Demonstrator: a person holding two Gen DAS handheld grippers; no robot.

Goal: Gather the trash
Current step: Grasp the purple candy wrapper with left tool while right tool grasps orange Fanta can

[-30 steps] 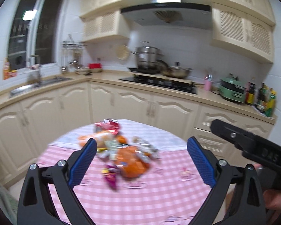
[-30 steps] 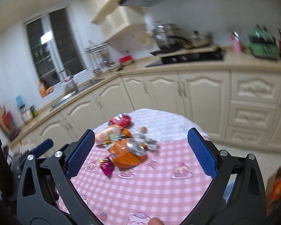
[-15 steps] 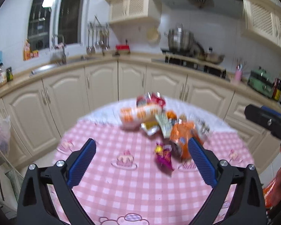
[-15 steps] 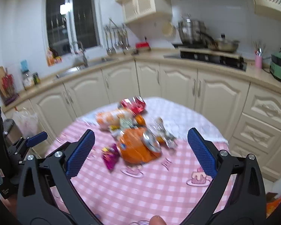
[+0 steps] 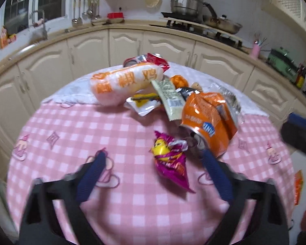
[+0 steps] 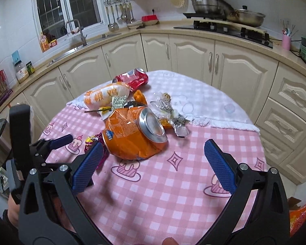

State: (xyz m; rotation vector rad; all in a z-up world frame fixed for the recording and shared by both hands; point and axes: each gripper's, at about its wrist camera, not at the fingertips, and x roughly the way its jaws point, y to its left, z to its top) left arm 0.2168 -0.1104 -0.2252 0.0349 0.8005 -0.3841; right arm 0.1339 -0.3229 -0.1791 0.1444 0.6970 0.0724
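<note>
Trash sits heaped around the crushed orange can (image 6: 132, 134) mid-table, purple snack wrapper (image 5: 170, 161) just beside it between the closing left gripper (image 5: 153, 173) fingers, untouched, right gripper (image 6: 153, 163) spread wide nearby.

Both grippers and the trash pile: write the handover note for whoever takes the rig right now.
Left gripper: open, fingers have just been closing, the purple snack packet lies between them, not yet pinched.
Right gripper: open, empty, fingers either side of the crushed orange can, not touching it.
Trash: all in one heap on the pink checked tablecloth; the white-and-orange snack bag and red can lie at the far side, with foil wrappers beside the orange can.
Done: nothing collected yet.
Left: grasp and remove every piece.
</note>
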